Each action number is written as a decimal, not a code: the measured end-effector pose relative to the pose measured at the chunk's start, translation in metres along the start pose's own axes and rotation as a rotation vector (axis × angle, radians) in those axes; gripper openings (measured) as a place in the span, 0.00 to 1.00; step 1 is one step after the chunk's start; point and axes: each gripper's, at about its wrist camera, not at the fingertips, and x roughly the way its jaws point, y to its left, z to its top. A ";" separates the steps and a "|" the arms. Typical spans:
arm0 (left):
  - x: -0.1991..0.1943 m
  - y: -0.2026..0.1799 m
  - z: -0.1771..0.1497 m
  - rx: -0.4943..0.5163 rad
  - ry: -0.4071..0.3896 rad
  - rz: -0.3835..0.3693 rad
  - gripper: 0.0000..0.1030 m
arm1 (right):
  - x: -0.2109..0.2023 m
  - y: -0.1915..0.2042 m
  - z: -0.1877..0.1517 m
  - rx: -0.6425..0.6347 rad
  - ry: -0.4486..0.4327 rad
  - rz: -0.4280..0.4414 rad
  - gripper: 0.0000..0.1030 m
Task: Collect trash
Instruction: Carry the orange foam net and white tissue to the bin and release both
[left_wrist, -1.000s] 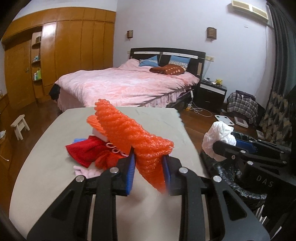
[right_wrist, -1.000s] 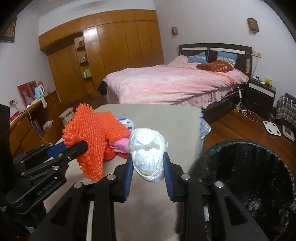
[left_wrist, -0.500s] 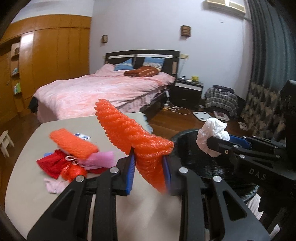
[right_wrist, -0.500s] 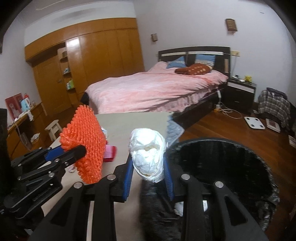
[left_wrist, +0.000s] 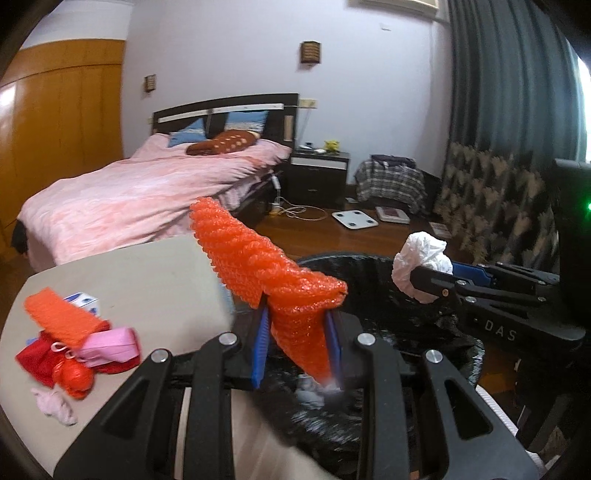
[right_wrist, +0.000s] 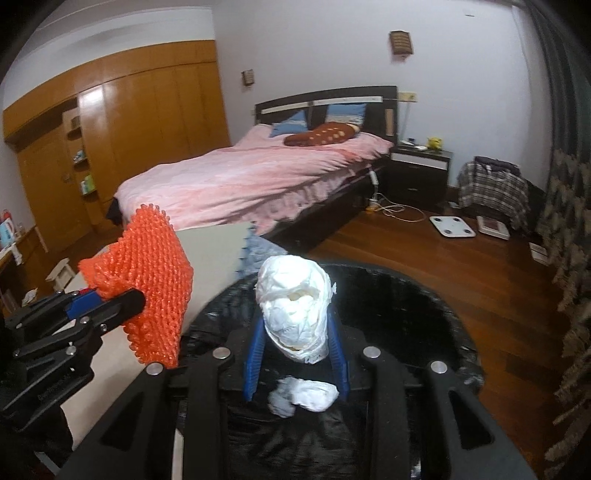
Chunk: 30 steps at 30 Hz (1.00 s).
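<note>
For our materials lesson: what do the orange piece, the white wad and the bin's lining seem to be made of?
Orange piece: likely foam plastic netting; glossy, bumpy mesh that holds its bend.
White wad: probably tissue or thin paper; matte, finely crumpled.
Bin lining: seemingly a thin black plastic bag; shiny and wrinkled over the rim.

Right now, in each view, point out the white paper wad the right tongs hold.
Left wrist view: white paper wad at right, clamped in the right tongs, over the black bin.
Right wrist view: wad at center, between the blue pads.
Shared landmark: the pink bed.
</note>
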 end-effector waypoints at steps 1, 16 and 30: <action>0.007 -0.006 0.000 0.010 0.005 -0.013 0.25 | 0.000 -0.005 -0.001 0.004 0.001 -0.011 0.31; 0.058 -0.028 -0.011 0.056 0.093 -0.119 0.61 | 0.017 -0.044 -0.017 0.057 0.055 -0.100 0.49; 0.032 0.003 -0.036 0.007 0.113 -0.103 0.83 | 0.009 -0.029 -0.010 0.053 0.017 -0.097 0.94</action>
